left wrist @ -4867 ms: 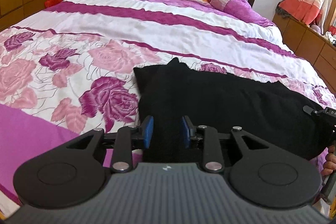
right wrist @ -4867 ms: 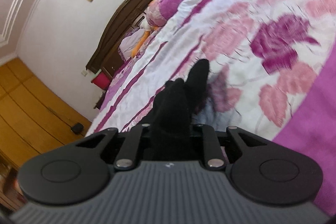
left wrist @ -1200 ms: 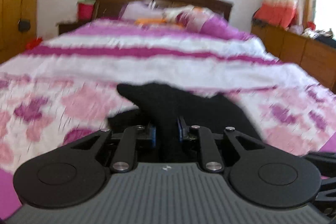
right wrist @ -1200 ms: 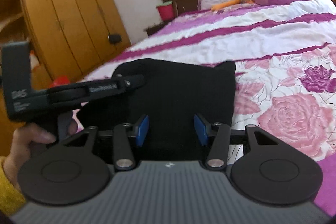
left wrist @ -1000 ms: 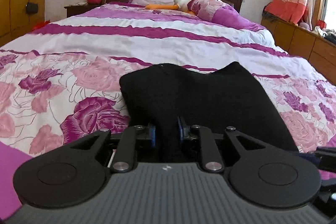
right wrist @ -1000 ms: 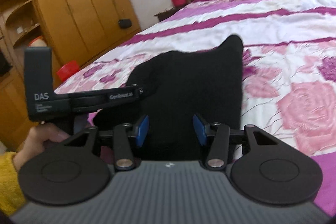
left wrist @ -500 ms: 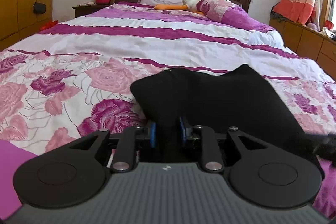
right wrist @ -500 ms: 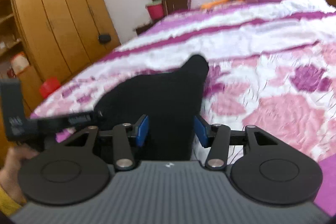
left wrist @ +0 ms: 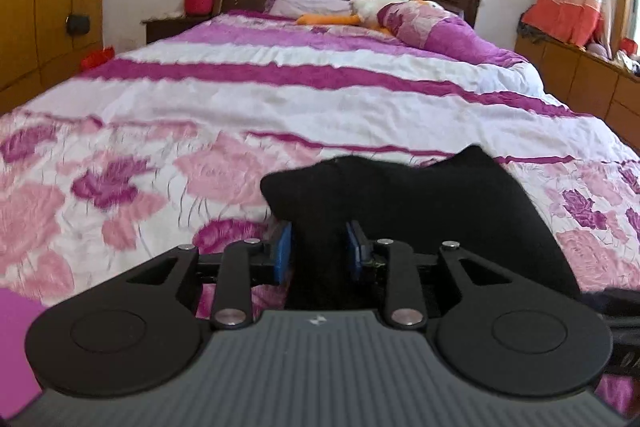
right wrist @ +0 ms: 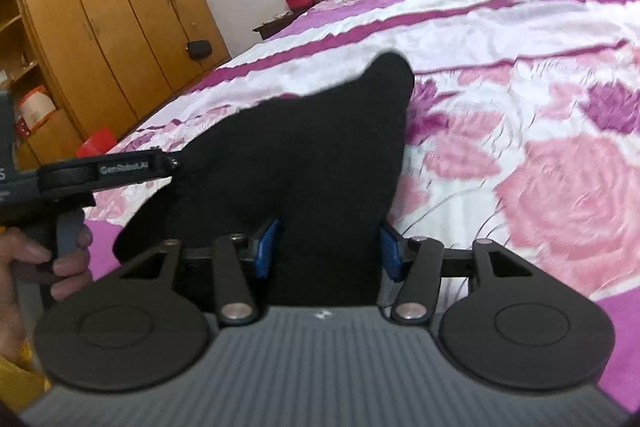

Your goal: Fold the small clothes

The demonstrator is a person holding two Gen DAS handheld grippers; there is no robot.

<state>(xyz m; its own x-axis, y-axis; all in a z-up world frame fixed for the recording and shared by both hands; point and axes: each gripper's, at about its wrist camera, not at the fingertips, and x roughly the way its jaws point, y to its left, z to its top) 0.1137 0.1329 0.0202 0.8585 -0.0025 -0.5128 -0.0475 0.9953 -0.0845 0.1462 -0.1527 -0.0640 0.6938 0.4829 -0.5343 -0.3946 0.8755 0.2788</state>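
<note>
Soft, light black garment (left wrist: 420,211) at lower centre: left gripper (left wrist: 319,250) and right gripper (right wrist: 328,247), both just opening, straddle its limp near edge, best regripped at corners.

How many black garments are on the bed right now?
1: the black garment lies on the near, rose-patterned part of the bedspread, running between both grippers' fingers. Folded layers could hide another piece.
</note>
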